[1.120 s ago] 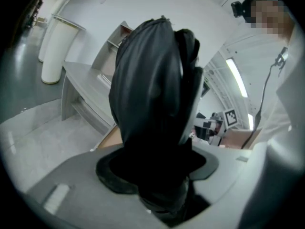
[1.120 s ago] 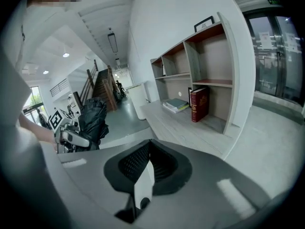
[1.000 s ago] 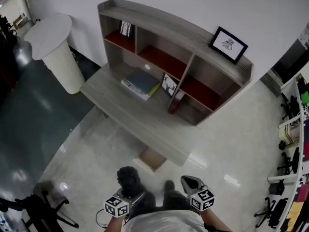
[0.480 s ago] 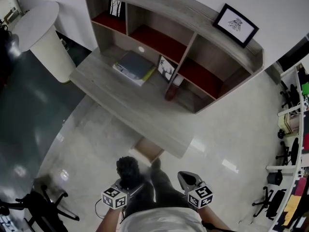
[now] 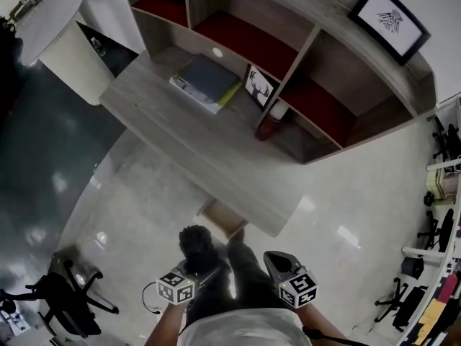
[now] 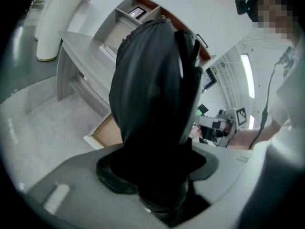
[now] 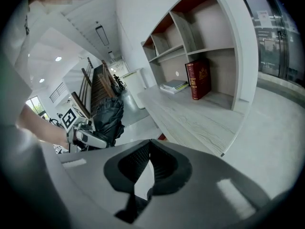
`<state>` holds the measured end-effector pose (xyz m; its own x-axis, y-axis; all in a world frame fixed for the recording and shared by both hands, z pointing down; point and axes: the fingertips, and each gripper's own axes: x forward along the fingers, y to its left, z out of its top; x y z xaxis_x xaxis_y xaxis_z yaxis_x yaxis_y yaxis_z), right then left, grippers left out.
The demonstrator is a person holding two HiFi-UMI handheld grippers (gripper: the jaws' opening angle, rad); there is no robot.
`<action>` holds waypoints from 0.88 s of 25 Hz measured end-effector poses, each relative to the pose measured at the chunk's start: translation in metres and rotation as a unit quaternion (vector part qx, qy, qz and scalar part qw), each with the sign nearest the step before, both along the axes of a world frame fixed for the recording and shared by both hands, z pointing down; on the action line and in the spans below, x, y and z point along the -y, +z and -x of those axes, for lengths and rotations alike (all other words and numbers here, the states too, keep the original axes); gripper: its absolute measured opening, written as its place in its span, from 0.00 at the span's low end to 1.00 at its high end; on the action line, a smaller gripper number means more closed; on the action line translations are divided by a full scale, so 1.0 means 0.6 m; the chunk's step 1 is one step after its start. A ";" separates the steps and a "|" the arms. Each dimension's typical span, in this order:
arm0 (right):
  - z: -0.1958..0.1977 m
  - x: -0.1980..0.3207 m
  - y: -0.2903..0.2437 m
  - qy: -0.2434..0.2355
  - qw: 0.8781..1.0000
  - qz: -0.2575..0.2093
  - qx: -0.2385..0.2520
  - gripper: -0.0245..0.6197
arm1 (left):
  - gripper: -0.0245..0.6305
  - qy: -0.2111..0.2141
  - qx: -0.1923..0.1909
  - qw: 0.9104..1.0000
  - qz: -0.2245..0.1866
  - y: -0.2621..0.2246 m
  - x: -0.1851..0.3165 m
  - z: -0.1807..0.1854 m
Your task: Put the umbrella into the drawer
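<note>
- While I look down through the head view, the left gripper (image 5: 191, 271) sits low in the frame, just ahead of the person's legs (image 5: 245, 265), with the black folded umbrella (image 5: 195, 245) standing out of it. The right gripper (image 5: 278, 264) is beside it, apart from the umbrella.
- Beyond them lies the grey bench (image 5: 187, 139) with a shelf unit (image 5: 317, 42) on top. Under the bench's near edge the drawer (image 5: 222, 218) stands pulled out, its brown inside showing. The umbrella is held above the floor, near the drawer but not in it.
- On the bench I see a stack of books (image 5: 207, 83), a small framed picture (image 5: 258, 87) and a red book (image 5: 270, 125) upright against a divider. A larger framed picture (image 5: 389, 20) rests on top of the shelf unit, and a white round stand (image 5: 57, 45) is off the bench's left end.
- Through the left gripper view, the fingers (image 6: 114, 174) are clamped on the umbrella's lower end. The bundle rises straight up and fills the middle of the frame. The open drawer shows to its left, the right gripper to its right.
- Through the right gripper view, that gripper's fingers (image 7: 164, 163) are pressed together at the tips with nothing between them. The left gripper with the umbrella shows at the left, the bench and red book at the right.
</note>
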<state>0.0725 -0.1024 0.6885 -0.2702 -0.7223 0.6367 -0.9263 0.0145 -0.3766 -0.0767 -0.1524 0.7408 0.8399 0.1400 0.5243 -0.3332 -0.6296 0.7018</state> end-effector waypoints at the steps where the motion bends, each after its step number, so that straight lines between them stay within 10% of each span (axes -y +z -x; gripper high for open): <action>1: -0.002 0.006 0.012 -0.003 1.000 0.003 0.003 0.05 | 0.43 -0.003 0.001 1.000 0.002 0.010 0.005 -0.006; 22: 0.027 0.073 0.190 -0.083 0.995 0.053 0.037 0.05 | 0.43 -0.026 0.054 0.995 0.078 0.288 0.030 -0.077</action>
